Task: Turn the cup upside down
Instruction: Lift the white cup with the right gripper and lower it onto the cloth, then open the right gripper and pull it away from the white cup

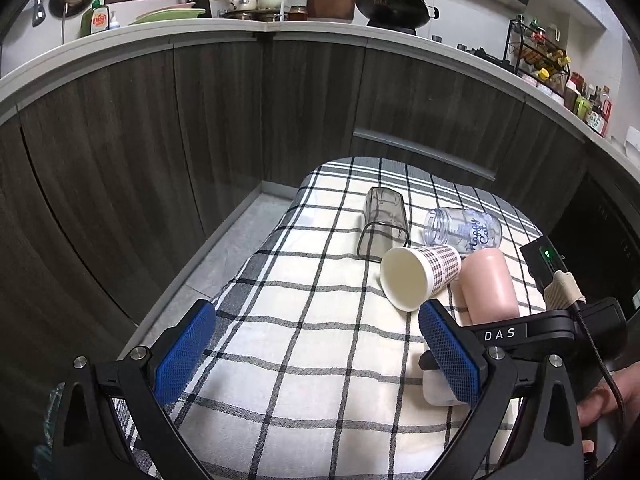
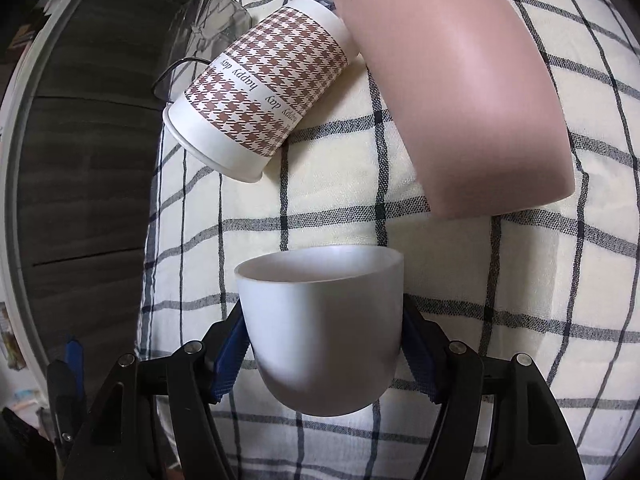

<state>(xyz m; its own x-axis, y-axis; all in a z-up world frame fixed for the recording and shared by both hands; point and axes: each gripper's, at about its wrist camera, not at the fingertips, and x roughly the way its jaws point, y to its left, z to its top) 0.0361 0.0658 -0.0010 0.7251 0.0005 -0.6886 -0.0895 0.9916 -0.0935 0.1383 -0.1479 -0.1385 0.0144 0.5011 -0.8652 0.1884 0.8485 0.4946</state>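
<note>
The white cup clamped between the right gripper's blue, mesh-textured pads looks like smooth, matt plastic. Ahead of it, the pink cup has a smooth satin sheen, and the houndstooth paper cup to its left looks matt. Beyond those lie a smoky translucent tumbler and a clear, glossy plastic jar. Under everything is coarse woven checked cloth. The left gripper is matt black with metal screws.
</note>
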